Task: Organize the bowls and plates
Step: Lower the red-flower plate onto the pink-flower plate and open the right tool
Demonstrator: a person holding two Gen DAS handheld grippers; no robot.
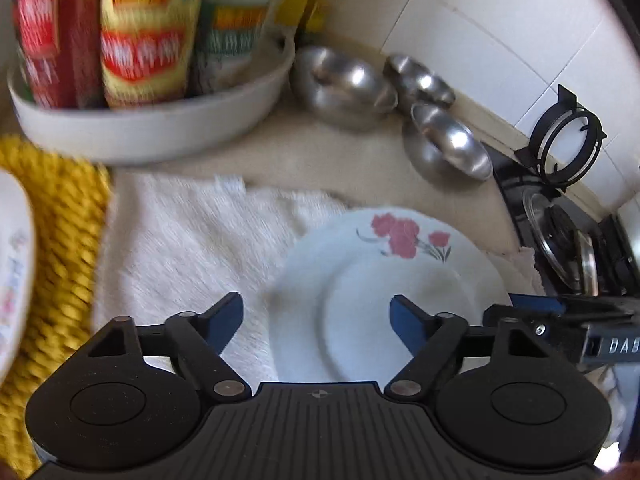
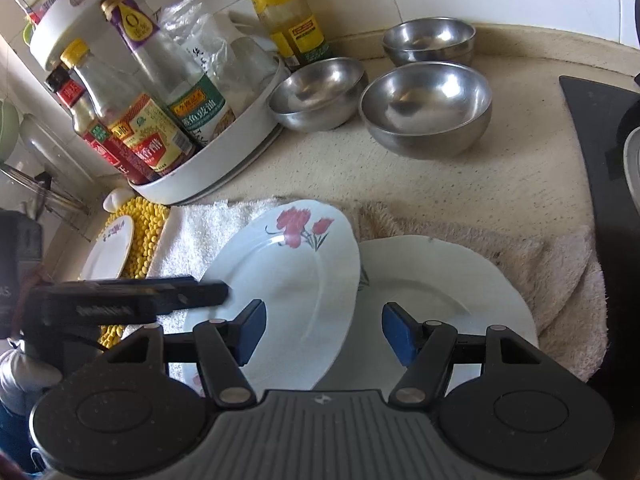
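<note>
Both your left tool (image 1: 316,316) and right tool (image 2: 323,330) spread empty over overlapping flowered plates (image 2: 288,280), three steel bowls (image 2: 426,108) unstacked upper right on the tabletop (image 2: 400,184).

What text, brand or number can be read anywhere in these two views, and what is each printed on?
"DAB", cut off at the frame edge: side of the right hand-held gripper.
Embossed lettering on the left hand-held gripper: too blurred to read.
Chinese labels on the sauce bottles in the white caddy: not reliably readable.
Yellow-labelled oil bottle: print too small.
Floral plate: flowers only, no text.
</note>
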